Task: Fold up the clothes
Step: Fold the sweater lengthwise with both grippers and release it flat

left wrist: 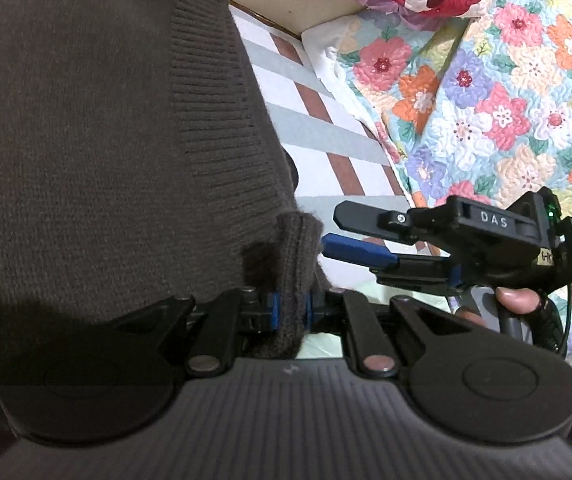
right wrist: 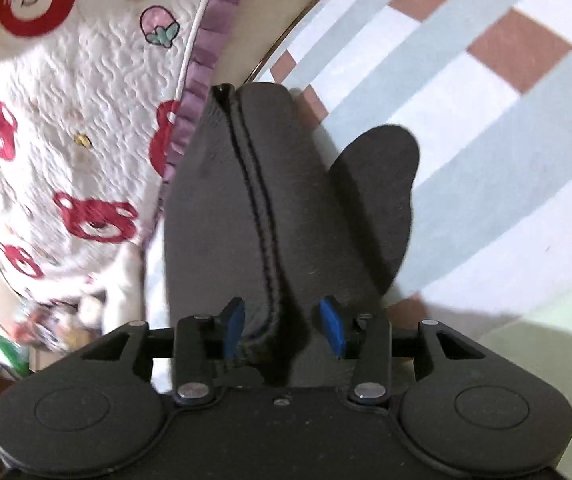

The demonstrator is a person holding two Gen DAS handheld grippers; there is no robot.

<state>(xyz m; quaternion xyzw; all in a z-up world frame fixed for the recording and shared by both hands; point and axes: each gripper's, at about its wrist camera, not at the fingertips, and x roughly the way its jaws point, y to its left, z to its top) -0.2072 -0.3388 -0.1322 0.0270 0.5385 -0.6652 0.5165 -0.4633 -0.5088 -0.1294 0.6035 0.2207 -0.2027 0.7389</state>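
A dark brown knit sweater (left wrist: 86, 120) with a ribbed hem fills the left of the left wrist view. A small bunched fold of its ribbed edge stands between the blue pads of my left gripper (left wrist: 292, 308), which is shut on it. My right gripper (left wrist: 330, 230) reaches in from the right with its fingers apart and its tips just beside that fold. In the right wrist view a dark seamed fold of the sweater (right wrist: 262, 184) runs between the spread blue pads of the right gripper (right wrist: 282, 324). The right pad (right wrist: 332, 328) stands clear of the cloth.
Below lies a sheet (left wrist: 318, 132) striped white, grey and brown, also in the right wrist view (right wrist: 466, 120). A floral quilt (left wrist: 506, 100) covers the right side. A white bear-print blanket (right wrist: 66, 120) with a purple frill lies at the back. A finger (left wrist: 514, 300) curls on the right gripper's handle.
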